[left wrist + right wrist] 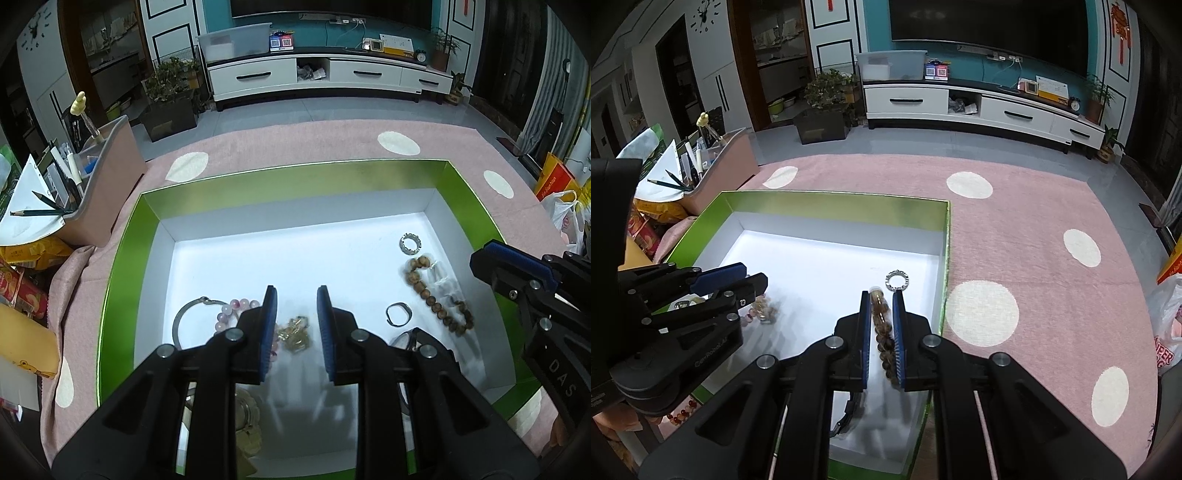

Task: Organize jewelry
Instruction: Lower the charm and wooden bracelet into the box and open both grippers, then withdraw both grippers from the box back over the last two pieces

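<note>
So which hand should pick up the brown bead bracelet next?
Probably the right. The right gripper hangs just over the brown bead bracelet, with the beads lined up in its narrow gap. The left gripper is over the gold piece, farther from the bracelet.

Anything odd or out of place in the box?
Nothing damaged or spilled. The jewelry just lies unsorted on the floor of the green box: wooden bead bracelet, silver ring, gold piece.
</note>
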Demonstrator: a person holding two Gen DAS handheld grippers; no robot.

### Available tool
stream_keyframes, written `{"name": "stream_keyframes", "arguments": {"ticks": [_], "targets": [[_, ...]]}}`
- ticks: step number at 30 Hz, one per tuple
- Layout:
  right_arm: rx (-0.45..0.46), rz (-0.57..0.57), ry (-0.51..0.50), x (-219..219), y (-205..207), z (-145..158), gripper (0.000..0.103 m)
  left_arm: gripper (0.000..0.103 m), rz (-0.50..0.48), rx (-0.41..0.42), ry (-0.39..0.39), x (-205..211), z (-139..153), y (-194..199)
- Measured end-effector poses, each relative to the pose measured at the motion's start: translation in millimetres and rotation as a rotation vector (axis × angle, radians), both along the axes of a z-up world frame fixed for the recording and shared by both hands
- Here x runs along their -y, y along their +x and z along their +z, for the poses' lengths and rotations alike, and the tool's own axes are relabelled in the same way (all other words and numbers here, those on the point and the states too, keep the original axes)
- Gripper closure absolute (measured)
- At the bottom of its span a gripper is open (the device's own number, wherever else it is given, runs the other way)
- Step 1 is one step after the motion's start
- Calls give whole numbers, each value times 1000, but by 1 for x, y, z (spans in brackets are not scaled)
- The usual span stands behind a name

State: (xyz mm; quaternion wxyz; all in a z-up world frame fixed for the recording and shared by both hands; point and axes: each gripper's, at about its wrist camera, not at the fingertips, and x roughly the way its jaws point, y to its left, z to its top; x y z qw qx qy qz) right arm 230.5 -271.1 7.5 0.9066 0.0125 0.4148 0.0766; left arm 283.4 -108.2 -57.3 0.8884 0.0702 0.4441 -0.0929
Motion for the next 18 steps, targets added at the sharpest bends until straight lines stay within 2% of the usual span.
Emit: {"name": "stream_keyframes", "arguments": {"ticks": [3,5,8,9,11,13,16,18], "targets": [[6,-5,-2,1,-4,3,92,66,1,10,-5,-1,4,-3],[15,-7,-5,2,-7,5,89,54,3,19,-8,-3,7,-5],[38,-14,-1,5,-17,12,76,44,4,44,-7,-5,16,-12],[45,-17,1,6,-20,15,73,38,4,53,-4,-5,20,-15],[63,-19,9,8,-29,21,69,33,3,77,1,-5,27,-23],[82,-28,9,10,-38,26,59,21,0,94,8,-5,33,-30],[108,-36,13,11,-53,35,54,14,-2,126,17,-6,42,-44],[120,-40,15,11,-63,41,40,11,-1,141,20,-6,48,-54]]}}
